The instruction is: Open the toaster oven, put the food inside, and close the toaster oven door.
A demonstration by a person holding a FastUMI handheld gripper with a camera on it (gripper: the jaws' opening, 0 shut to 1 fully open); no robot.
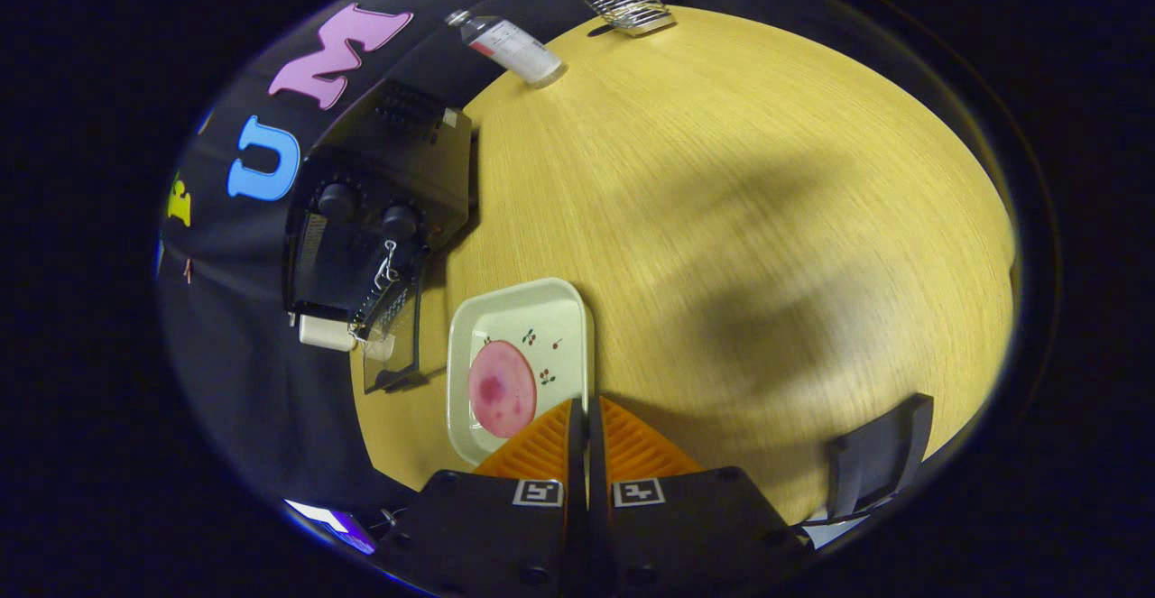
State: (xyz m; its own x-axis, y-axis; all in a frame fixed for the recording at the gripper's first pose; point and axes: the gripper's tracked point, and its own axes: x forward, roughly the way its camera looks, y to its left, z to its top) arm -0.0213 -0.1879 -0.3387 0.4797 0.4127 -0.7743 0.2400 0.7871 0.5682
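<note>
A black toaster oven (374,219) stands on the wooden table (722,219) against the booth wall, beyond and to the left of my fingers. Its glass door (392,345) hangs open, with a white handle (327,334) at its outer edge. A white square plate (519,359) lies between the oven and my fingers, holding a round pink slice of food (502,388). My gripper (586,413) is shut with nothing between its orange fingers (632,445); the tips hover at the plate's near right edge, beside the food.
A clear bottle with a white label (510,43) lies at the table's far edge. A wire rack (629,4) sits further along that edge. A dark chair back (875,463) stands at the near right of the table.
</note>
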